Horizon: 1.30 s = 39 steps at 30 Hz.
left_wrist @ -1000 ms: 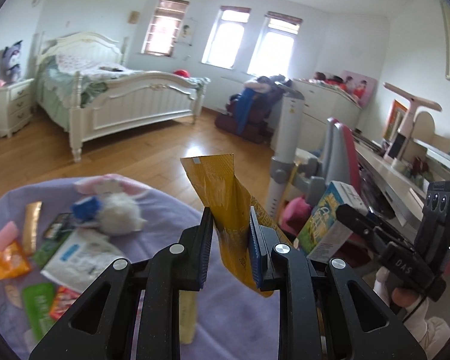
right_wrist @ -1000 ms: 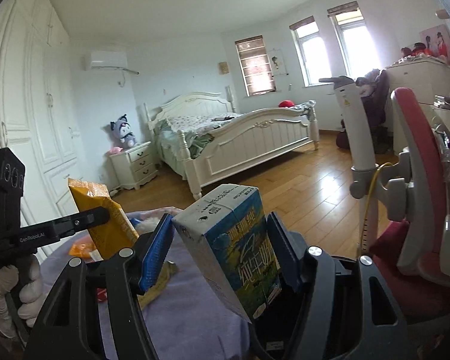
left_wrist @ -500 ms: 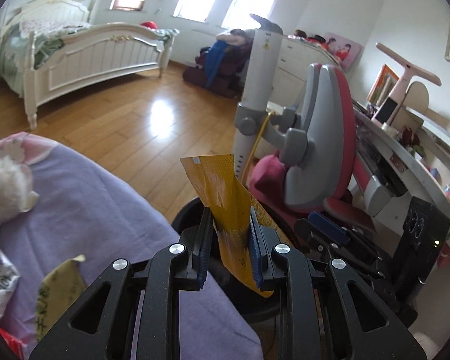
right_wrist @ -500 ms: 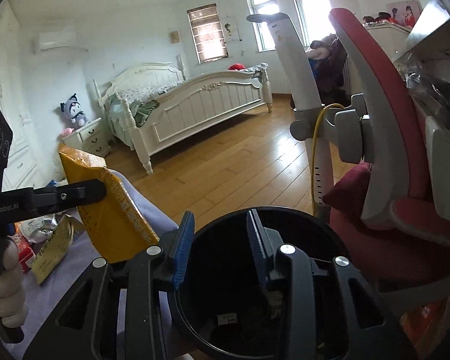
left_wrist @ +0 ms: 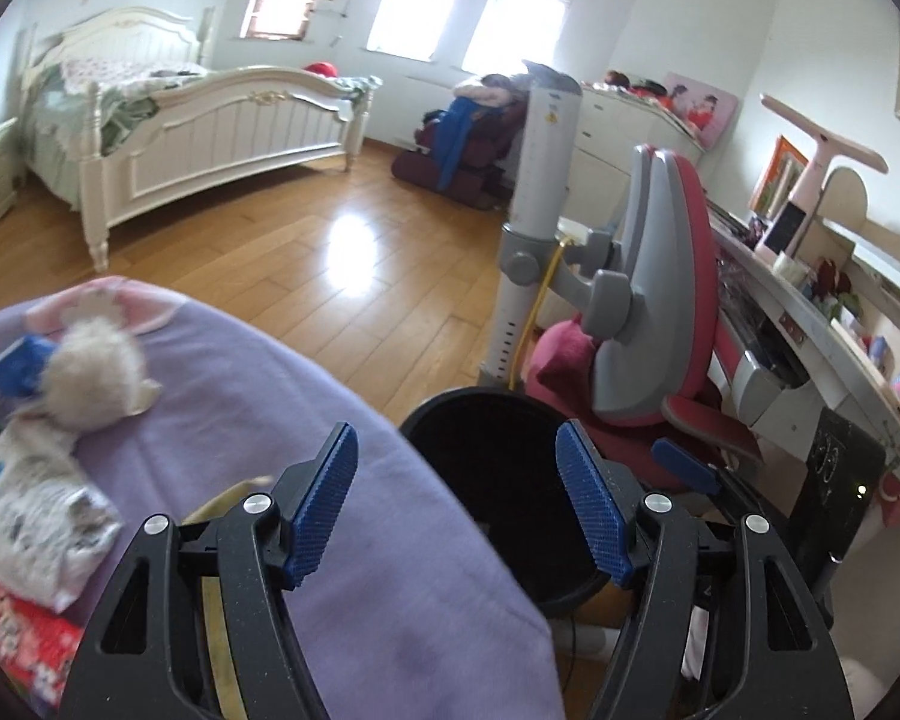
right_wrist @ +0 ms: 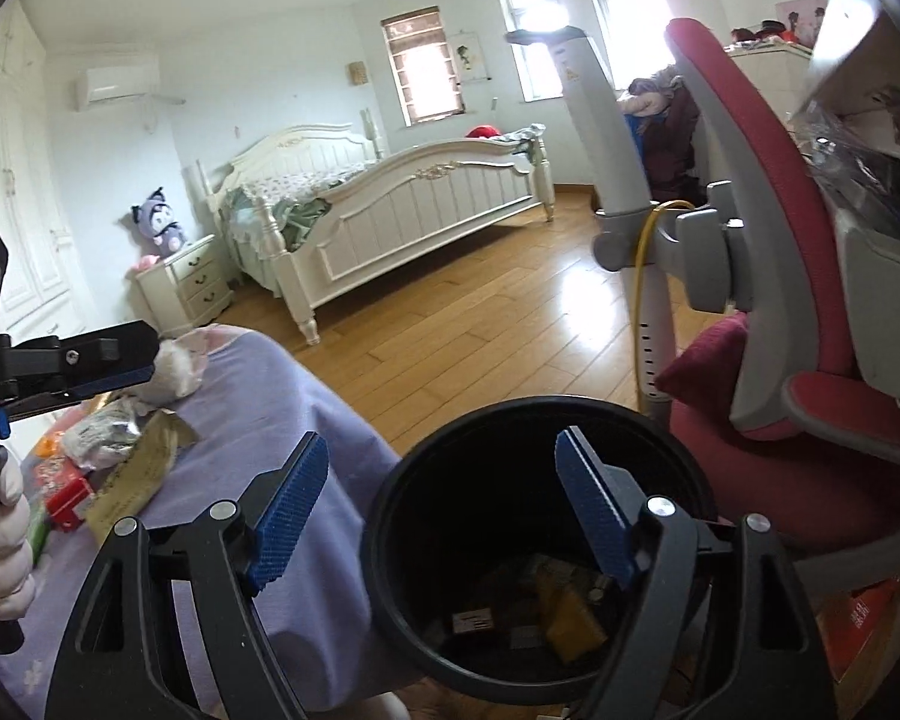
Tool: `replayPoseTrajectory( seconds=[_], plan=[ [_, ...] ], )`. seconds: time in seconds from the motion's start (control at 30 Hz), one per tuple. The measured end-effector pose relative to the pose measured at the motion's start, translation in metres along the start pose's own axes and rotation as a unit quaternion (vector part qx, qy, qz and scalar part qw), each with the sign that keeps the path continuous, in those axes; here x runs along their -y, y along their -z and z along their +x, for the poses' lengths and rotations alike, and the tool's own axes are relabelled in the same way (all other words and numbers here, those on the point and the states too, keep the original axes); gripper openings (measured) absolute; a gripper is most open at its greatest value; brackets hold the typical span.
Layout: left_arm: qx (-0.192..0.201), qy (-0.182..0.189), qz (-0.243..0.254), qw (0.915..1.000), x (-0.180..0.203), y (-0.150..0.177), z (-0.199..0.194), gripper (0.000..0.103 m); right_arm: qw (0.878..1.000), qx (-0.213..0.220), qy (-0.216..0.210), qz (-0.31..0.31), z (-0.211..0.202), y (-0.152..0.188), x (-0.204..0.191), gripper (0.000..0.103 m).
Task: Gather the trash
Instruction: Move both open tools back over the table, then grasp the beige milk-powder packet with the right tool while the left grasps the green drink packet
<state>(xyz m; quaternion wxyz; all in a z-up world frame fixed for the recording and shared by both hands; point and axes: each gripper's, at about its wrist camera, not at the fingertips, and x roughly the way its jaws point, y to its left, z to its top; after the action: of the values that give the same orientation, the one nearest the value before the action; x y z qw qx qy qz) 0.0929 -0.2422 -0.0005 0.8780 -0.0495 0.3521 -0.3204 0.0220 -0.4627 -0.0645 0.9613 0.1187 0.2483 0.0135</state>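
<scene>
My left gripper (left_wrist: 456,450) hangs over the near rim of the black bin (left_wrist: 492,480), beside the purple-covered table (left_wrist: 330,570). Its jaws are opening and nothing is between them. Over the mouth of the same bin (right_wrist: 390,540), my right gripper (right_wrist: 444,456) is also opening, with nothing between its blue pads. At the bottom of the bin lie a yellow packet (right_wrist: 570,618) and other scraps. More trash is on the table: a white wrapper (left_wrist: 24,510), a red packet (left_wrist: 18,642) and a tan wrapper (right_wrist: 138,474).
A white plush toy (left_wrist: 96,372) lies on the table. A pink-and-grey chair (right_wrist: 810,360) and a grey pole (left_wrist: 540,192) stand just behind the bin, with a cluttered desk (left_wrist: 810,324) to the right. A white bed (right_wrist: 420,204) stands across the wooden floor.
The yellow packet left my left gripper, whose jaws spread wide; it now lies in the bin. The right gripper let the blue carton go earlier and its jaws widened again. Both sank towards the bin.
</scene>
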Motion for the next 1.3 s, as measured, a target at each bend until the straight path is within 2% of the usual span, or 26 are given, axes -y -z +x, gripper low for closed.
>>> replayPoseTrajectory(
  seconds=[0.17,0.23,0.33,0.43,0.5,0.6,0.73,0.83,0.9,1.07,1.13,1.2,1.27,1.3],
  plan=[
    [0.026,-0.055,-0.029,0.9977,-0.035,0.012,-0.057,0.069,0.998,-0.016,-0.054,-0.019,0.003,-0.005,-0.04,0.078],
    [0.029,-0.091,-0.041,0.9946,-0.055,0.021,-0.082,0.069,0.996,-0.024,-0.078,-0.031,0.004,-0.007,-0.06,0.078],
    [0.031,-0.146,-0.062,0.9868,-0.087,0.037,-0.114,0.069,0.993,-0.042,-0.103,-0.05,0.007,-0.008,-0.089,0.078],
    [0.011,-0.199,-0.086,0.9761,-0.12,0.059,-0.136,0.069,0.987,-0.08,-0.124,-0.069,0.016,-0.007,-0.12,0.078],
    [-0.01,-0.218,-0.108,0.9698,-0.142,0.074,-0.144,0.069,0.982,-0.11,-0.134,-0.075,0.024,-0.006,-0.136,0.078],
    [-0.041,-0.234,-0.126,0.9633,-0.162,0.092,-0.146,0.069,0.975,-0.154,-0.141,-0.073,0.038,-0.002,-0.152,0.078],
    [-0.073,-0.236,-0.126,0.9608,-0.173,0.104,-0.137,0.069,0.969,-0.195,-0.14,-0.064,0.058,0.001,-0.164,0.078],
    [-0.083,-0.237,-0.128,0.9594,-0.18,0.107,-0.131,0.071,0.963,-0.225,-0.135,-0.06,0.075,0.003,-0.173,0.078],
    [-0.084,-0.245,-0.122,0.9583,-0.182,0.107,-0.127,0.074,0.961,-0.234,-0.133,-0.06,0.083,0.005,-0.178,0.078],
    [-0.084,-0.256,-0.119,0.9558,-0.188,0.103,-0.124,0.074,0.958,-0.245,-0.119,-0.088,0.101,0.006,-0.198,0.078],
    [-0.087,-0.267,-0.115,0.9528,-0.19,0.101,-0.124,0.066,0.958,-0.244,-0.113,-0.099,0.106,0.006,-0.205,0.077],
    [-0.089,-0.273,-0.11,0.9516,-0.19,0.1,-0.123,0.062,0.957,-0.244,-0.108,-0.11,0.111,0.007,-0.212,0.071],
    [-0.089,-0.271,-0.11,0.9522,-0.192,0.1,-0.125,0.058,0.958,-0.236,-0.092,-0.131,0.111,0.009,-0.217,0.056],
    [-0.088,-0.273,-0.11,0.9516,-0.194,0.1,-0.127,0.051,0.959,-0.234,-0.086,-0.138,0.111,0.009,-0.219,0.05]
  ],
)
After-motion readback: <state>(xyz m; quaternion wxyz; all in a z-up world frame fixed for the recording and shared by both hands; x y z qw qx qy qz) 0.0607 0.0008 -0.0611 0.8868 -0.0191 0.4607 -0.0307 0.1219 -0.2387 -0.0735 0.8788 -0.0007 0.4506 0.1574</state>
